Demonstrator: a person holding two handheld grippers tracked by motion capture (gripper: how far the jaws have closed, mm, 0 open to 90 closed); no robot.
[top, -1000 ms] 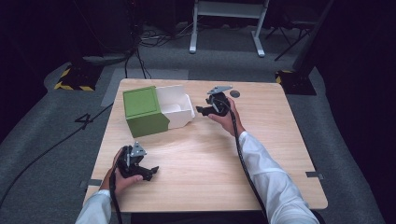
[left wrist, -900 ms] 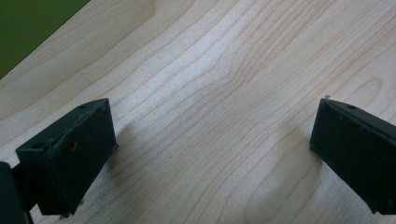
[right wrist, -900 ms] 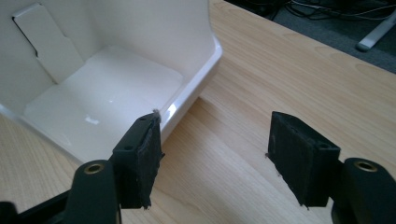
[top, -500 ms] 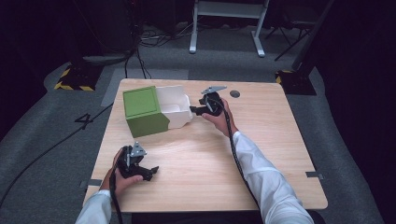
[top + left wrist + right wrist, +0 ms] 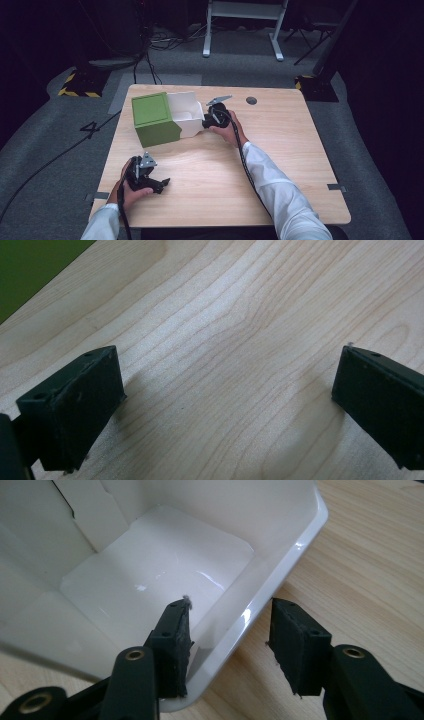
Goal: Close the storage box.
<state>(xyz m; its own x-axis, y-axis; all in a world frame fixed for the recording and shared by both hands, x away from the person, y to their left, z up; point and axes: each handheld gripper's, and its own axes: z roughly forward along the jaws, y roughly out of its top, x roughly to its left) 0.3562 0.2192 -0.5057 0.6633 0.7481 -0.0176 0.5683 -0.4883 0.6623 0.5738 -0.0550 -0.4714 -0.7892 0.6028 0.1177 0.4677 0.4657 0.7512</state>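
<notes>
- Straddling the white box's rim, the right gripper (image 5: 206, 120) sits toward the far edge of the tabletop (image 5: 280, 165), a little left of its middle, held in the person's right hand (image 5: 227, 129).
- Seen in the right gripper view, one black jaw is inside the white box (image 5: 165, 570) and the other outside over bare wood, with the glossy rounded rim running between them — the jaws are partly open, a gap showing on each side of the wall, so they are not pressed on it.
- A bit of pale fluff clings to the tip of the inside jaw.
- The white box lies open, its inside shiny and bare, joined on its left to a green lid (image 5: 152, 119) that stands up near the far-left corner of the tabletop.
- The left gripper (image 5: 159, 184) rests near the near-left corner, held in the left hand (image 5: 131, 187), well apart from the box.
- In the left gripper view its jaws are spread wide — nothing between them but light wood grain, and a corner of the green lid (image 5: 30, 267) at the upper left.
- A small dark round spot (image 5: 251, 100) sits near the far edge, to the right of the right gripper.
- White sleeves cover both forearms, and a black cable trails from each gripper.
</notes>
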